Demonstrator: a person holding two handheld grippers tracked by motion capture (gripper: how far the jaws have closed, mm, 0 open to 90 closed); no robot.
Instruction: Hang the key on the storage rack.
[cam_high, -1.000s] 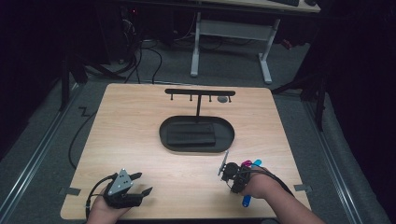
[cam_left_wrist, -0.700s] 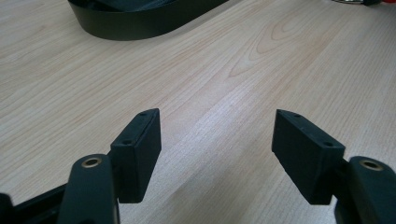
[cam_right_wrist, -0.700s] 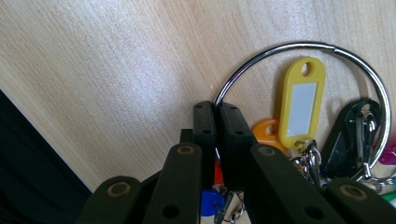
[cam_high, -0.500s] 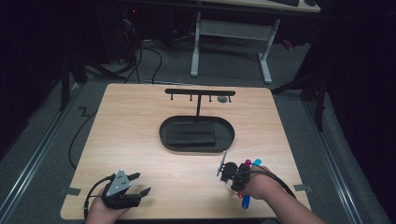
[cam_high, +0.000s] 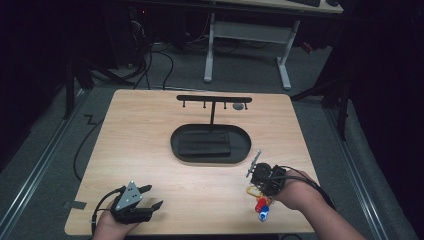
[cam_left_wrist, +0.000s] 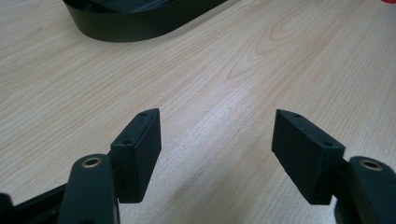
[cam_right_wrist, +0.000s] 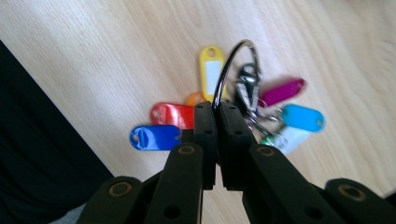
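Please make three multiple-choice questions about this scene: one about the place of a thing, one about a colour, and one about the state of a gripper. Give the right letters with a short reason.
1. Where does the black tray lie?
A. near the middle of the table
B. at the left edge
C. on the floor

2. Which colour has the tag nearest the top of the key ring in the right gripper view?
A. green
B. yellow
C. black

3. How stands the left gripper?
A. shut on a tag
B. shut on nothing
C. open

Answers: 1 A, the high view shows the tray midway on the table, before the hook stand. 2 B, the yellow tag lies beside the ring. 3 C, its jaws stand wide apart over bare wood, while the right gripper pinches the ring.
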